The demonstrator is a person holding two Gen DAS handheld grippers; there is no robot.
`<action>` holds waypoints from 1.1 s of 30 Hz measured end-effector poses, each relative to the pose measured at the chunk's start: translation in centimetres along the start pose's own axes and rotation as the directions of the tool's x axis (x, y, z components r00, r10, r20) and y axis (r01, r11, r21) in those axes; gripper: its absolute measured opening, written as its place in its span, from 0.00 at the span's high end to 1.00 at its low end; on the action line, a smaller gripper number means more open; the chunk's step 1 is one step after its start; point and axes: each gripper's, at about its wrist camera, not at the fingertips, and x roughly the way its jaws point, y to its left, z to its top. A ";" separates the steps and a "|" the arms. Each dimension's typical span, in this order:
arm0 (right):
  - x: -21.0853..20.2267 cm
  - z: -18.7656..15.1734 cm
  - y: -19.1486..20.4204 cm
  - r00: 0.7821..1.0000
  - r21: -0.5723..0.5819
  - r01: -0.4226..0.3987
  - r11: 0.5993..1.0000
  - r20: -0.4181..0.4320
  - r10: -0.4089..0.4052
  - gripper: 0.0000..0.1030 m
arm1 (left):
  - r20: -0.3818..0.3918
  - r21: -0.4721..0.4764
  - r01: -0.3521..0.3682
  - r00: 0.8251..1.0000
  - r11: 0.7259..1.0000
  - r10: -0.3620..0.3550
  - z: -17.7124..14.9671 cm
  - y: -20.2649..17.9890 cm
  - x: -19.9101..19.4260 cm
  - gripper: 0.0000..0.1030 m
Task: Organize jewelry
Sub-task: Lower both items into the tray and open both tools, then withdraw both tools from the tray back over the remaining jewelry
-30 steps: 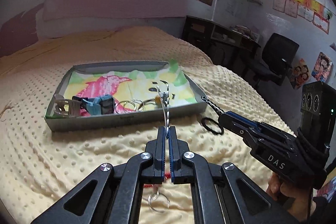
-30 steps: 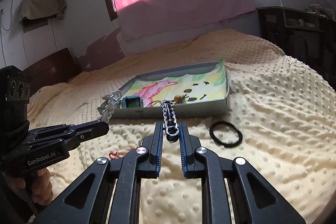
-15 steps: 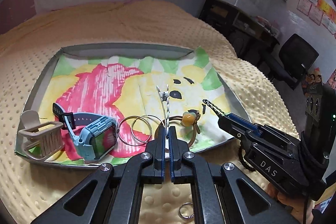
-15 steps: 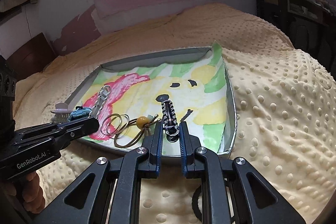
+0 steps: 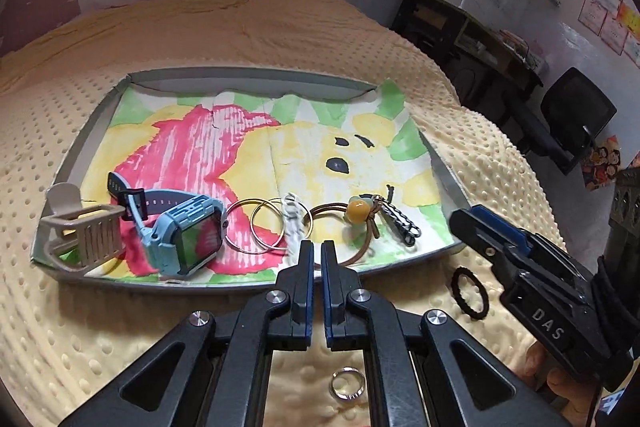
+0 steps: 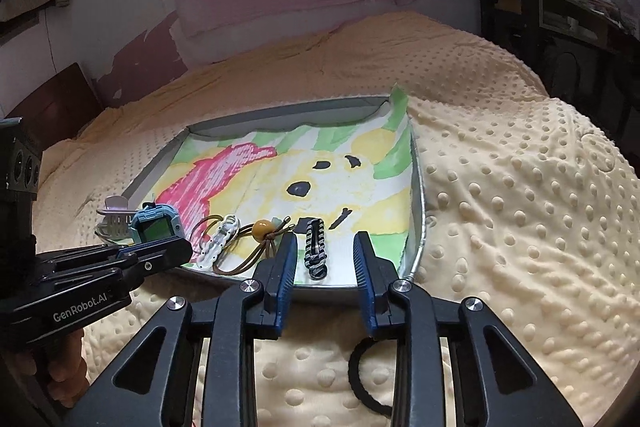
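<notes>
Left wrist view: the left gripper (image 5: 317,251) is hovering at the near wall of the grey tray (image 5: 256,75), its jaws parted by a narrow gap and holding nothing. The white chain bracelet (image 5: 292,223) is lying on the tray's painted paper liner (image 5: 248,155), just ahead of the fingertips and overlapping the two gold hoops (image 5: 256,229). To its left a blue smartwatch (image 5: 182,233) is leaning beside a beige hair claw (image 5: 86,231). To its right a brown cord with a yellow bead (image 5: 357,211) is resting next to the dark chain bracelet (image 5: 398,221). Outside the tray, on the dotted yellow bedspread (image 5: 60,307), a black hair tie (image 5: 469,291) and a silver ring (image 5: 347,383) are lying near the gripper body.

Right wrist view: the right gripper (image 6: 325,251) is standing wide open and empty at the tray's near right corner (image 6: 416,211). The dark chain bracelet (image 6: 316,247) is lying on the liner between the two fingers, touching neither. The left gripper (image 6: 176,251) is entering from the left, beside the white chain bracelet (image 6: 218,243). The black hair tie (image 6: 360,375) is showing partly under the gripper's linkage
</notes>
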 end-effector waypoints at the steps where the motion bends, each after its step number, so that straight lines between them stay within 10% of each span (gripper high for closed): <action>1: -1.1 -0.2 -0.2 0.999 0.007 -0.003 1.000 0.033 0.002 0.63 | 0.015 0.002 -0.003 1.000 1.000 0.003 -0.2 -0.1 -0.6 0.96; 5: -5.0 -0.9 -0.7 0.992 0.011 0.006 1.000 0.124 -0.008 0.54 | 0.082 0.008 -0.017 0.997 1.000 0.016 -1.1 -0.6 -3.6 0.89; 10: -9.8 -1.7 -0.8 0.977 0.024 0.006 1.000 0.213 -0.011 0.44 | 0.180 0.000 -0.044 0.983 0.999 0.044 -2.9 -1.3 -8.2 0.46; 19: -18.0 -5.0 0.4 0.948 0.010 -0.004 1.000 0.318 0.001 0.10 | 0.409 -0.003 -0.110 0.907 0.994 0.102 -8.4 -2.7 -17.8 0.00; 33: -30.0 -12.0 2.3 0.910 -0.003 0.000 1.000 0.414 0.001 0.04 | 0.560 0.032 -0.179 0.818 0.983 0.131 -17.8 -5.4 -29.4 0.00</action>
